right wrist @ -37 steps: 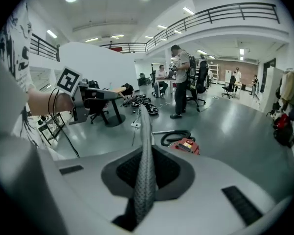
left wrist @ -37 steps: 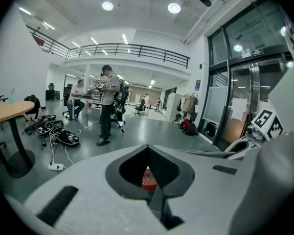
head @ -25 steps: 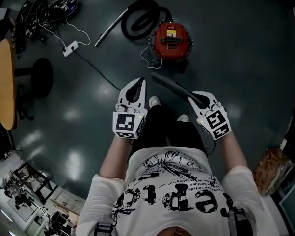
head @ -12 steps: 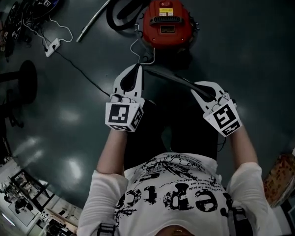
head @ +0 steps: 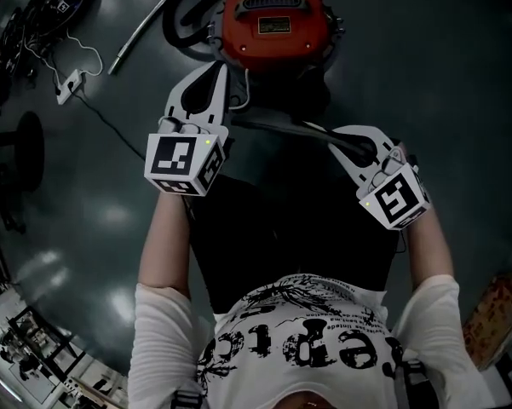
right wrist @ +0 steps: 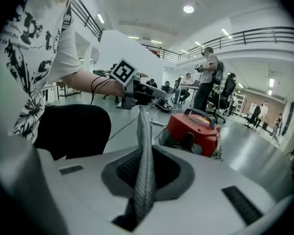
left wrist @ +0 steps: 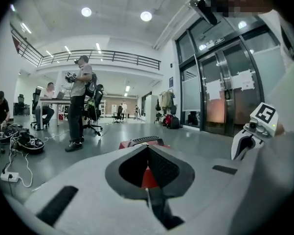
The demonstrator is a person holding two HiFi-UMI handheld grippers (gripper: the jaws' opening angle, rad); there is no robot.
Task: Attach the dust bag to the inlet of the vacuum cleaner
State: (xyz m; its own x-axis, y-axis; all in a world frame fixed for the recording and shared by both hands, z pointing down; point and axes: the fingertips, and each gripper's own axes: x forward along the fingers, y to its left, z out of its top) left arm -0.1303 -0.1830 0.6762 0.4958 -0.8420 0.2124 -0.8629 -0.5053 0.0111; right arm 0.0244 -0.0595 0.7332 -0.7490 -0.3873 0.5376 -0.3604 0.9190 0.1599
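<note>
The red vacuum cleaner stands on the dark floor at the top of the head view, just beyond both grippers. A dark, flat dust bag stretches edge-on between them. My left gripper is shut on the bag's left end, its tip close to the vacuum's near side. My right gripper is shut on the right end. In the right gripper view the bag rises as a grey textured strip from the jaws, with the vacuum behind it. The left gripper view shows a thin bag edge and the vacuum ahead.
The vacuum's black hose and metal wand lie to its left. A white power strip with cords and a black stool sit further left. People stand and sit at desks far off; glass doors are at the right.
Both grippers have sunk toward the floor with the bag still between them. The vacuum has grown larger and slid to the top of the head view.
</note>
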